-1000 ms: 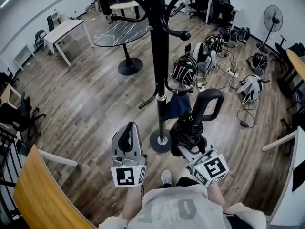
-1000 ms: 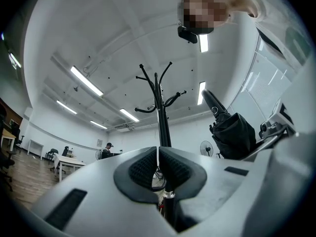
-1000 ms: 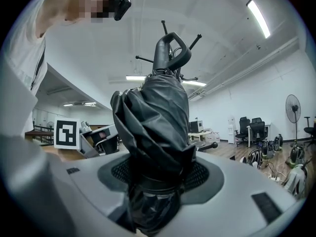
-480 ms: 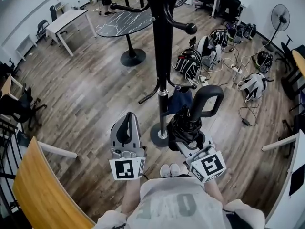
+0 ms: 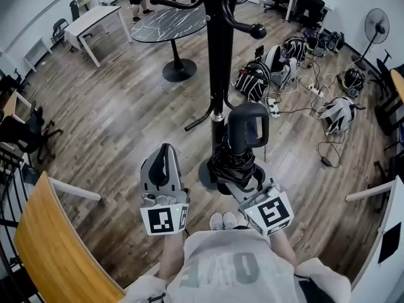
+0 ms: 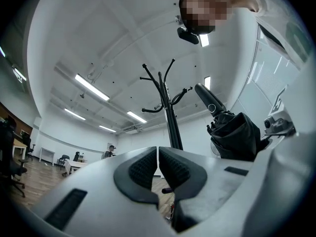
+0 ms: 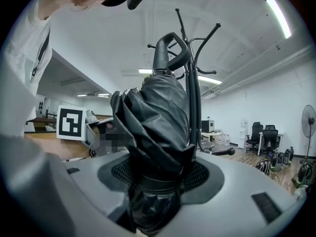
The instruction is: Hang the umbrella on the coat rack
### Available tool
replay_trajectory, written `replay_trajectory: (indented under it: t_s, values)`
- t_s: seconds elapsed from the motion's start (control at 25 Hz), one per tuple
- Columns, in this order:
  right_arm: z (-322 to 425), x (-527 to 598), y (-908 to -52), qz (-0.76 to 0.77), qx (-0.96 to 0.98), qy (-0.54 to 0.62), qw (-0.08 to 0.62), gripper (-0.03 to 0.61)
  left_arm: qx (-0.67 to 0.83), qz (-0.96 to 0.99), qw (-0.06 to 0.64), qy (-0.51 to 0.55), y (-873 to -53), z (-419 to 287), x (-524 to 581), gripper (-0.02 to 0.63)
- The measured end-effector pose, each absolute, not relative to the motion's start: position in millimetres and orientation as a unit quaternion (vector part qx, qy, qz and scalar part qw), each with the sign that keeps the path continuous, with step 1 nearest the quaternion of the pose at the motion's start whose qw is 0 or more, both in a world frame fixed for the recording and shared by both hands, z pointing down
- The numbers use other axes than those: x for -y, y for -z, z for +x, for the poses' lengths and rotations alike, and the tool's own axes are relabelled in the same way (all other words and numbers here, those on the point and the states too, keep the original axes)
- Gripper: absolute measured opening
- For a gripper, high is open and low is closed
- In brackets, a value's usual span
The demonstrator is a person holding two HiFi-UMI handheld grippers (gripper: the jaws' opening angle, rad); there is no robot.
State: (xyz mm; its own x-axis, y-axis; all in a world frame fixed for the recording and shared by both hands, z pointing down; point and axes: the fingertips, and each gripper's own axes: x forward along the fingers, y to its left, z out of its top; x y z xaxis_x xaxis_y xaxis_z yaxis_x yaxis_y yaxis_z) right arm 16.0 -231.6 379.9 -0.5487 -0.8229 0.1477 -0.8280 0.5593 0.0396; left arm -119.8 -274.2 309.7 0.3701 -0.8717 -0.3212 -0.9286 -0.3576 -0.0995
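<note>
Umbrella (image 5: 238, 160): black, folded, upright, canopy bunched and strapped. Its lower end sits in the right gripper (image 5: 245, 180), whose jaws are clamped on it from both sides. The right gripper view shows this clearly, with fabric bulging above the pads (image 7: 202, 174). The loop handle (image 5: 248, 126) points up.

Position: the umbrella is just in front of the coat rack (image 5: 218, 62), above the rack's round base (image 5: 205, 177). In the head view the handle overlaps the right side of the pole at lower-hook height. Can't tell if the loop touches a hook or the pole. The upper hook with the ball tip (image 5: 257, 30) is well above the handle and bare.

Left gripper (image 5: 165, 160): beside the umbrella on the left, apart from it. Jaws are pressed together with nothing between them, and only a thin seam shows in the left gripper view. That view also has the rack and the umbrella off to the right.

Surroundings, on a wood floor (image 5: 120, 125):
- round marble-top table (image 5: 169, 24) behind the rack
- white desk (image 5: 95, 21) at far left
- black-and-white bags (image 5: 254, 81) and cables right of the rack
- standing fan (image 5: 377, 25) at far right
- curved wooden tabletop (image 5: 50, 245) at near left
- person's shoes (image 5: 222, 220) just below the base
</note>
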Motion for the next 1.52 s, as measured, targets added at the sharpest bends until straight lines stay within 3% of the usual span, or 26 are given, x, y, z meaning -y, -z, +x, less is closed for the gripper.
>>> replay_trajectory:
  t_s: [0.56,1.52]
  values:
    - [-33.0,259.8,-429.6,0.414,0.898,-0.072,0.128,0.267,-0.613,-0.776,0.119,-0.089,-323.2,-168.5,259.7,0.035]
    - [-53.6,277.1,-556.0,0.406,0.864,-0.143,0.260,0.268,-0.652,-0.754,0.055,-0.058,-374.4,-201.4,245.0,0.035]
